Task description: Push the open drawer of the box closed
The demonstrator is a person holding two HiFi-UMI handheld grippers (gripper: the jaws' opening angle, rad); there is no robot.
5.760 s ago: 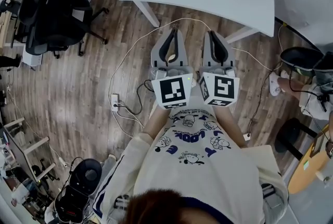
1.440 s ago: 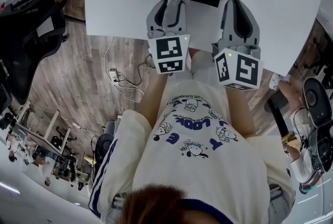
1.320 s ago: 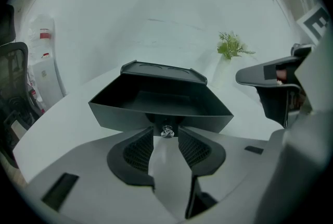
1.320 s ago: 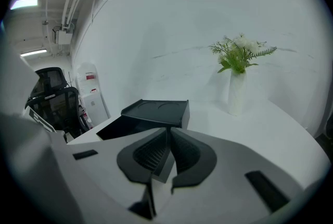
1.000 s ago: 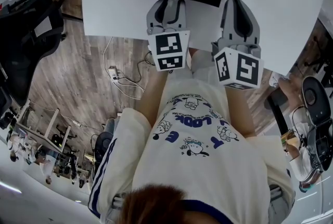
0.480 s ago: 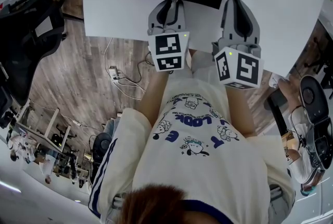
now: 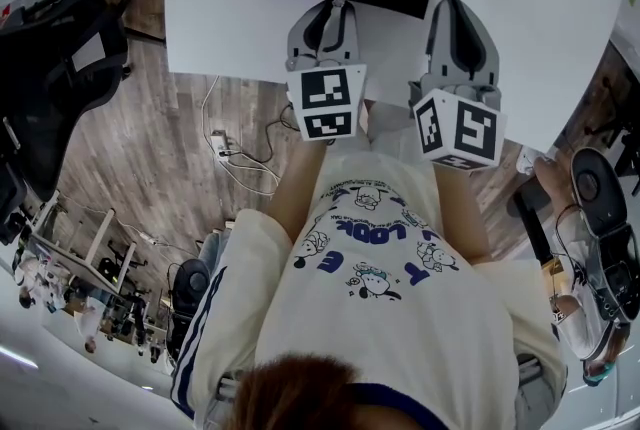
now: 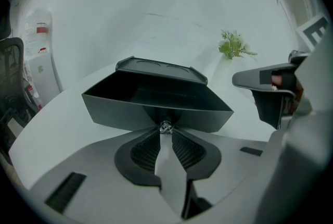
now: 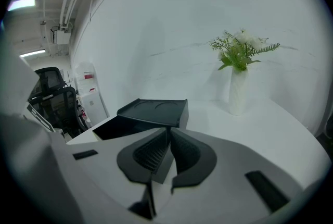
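Though open, a black, empty drawer (image 8: 120, 111).

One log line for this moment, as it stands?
drawer: open | left gripper: jaws just closed onto knob | right gripper: shut, empty

Head view: overhead, steeply down. Gripper views: low over table (image 7: 200, 18), close, facing box (image 8: 161, 67); all share it.

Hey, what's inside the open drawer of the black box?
The drawer shows only bare dark walls and floor, with nothing lying in it. Its rear part runs under the top of the box and cannot be seen.
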